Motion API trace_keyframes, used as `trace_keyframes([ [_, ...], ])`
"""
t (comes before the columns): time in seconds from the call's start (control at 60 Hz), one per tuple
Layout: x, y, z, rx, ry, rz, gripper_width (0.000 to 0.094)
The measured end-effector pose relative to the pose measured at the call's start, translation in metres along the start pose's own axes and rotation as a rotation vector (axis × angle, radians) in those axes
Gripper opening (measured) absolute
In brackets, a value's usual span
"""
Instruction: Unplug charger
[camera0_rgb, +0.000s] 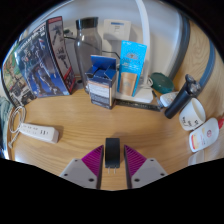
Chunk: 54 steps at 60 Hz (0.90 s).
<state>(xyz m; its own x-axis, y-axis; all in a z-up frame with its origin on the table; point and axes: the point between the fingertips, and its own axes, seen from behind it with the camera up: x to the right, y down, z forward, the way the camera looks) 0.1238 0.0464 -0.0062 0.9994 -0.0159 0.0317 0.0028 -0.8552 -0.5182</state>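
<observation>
While the fingers (113, 163) stand apart, a small black rectangular charger (113, 150) sits between their purple pads, low in the frame on the smooth wooden table (100, 125); a white power strip (38, 131) lies left.

The tabletop (85, 125) was light wood. On it lay a white power strip (38, 131) at one side, a small dark block (113, 151) just ahead of the fingers, a white bottle (204, 135) opposite — and farther back, a blue-topped holder (101, 80), boxes (45, 55) and a blue carton (133, 58).
</observation>
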Motion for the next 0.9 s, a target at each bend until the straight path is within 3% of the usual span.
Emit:
trace_keyframes([
  [0.017, 0.001, -0.001, -0.001, 0.007, 0.004, 0.001, 0.0434],
  [0.033, 0.002, -0.003, -0.002, 0.015, 0.007, 0.001, 0.0409],
  [0.083, 0.004, -0.007, -0.007, 0.035, 0.019, -0.004, 0.0447],
  [0.183, 0.004, -0.017, -0.031, 0.095, 0.035, 0.011, 0.0590],
  [0.2, 0.004, -0.019, -0.038, 0.106, 0.039, 0.016, 0.0666],
  [0.233, 0.004, -0.024, -0.053, 0.137, 0.047, 0.027, 0.0725],
  [0.333, -0.008, -0.038, -0.108, 0.257, 0.041, 0.078, 0.0832],
  [0.633, -0.075, -0.005, -0.257, 0.537, 0.013, 0.141, 0.0849],
  [0.9, -0.150, 0.080, -0.292, 0.528, -0.009, 0.063, 0.0862],
])
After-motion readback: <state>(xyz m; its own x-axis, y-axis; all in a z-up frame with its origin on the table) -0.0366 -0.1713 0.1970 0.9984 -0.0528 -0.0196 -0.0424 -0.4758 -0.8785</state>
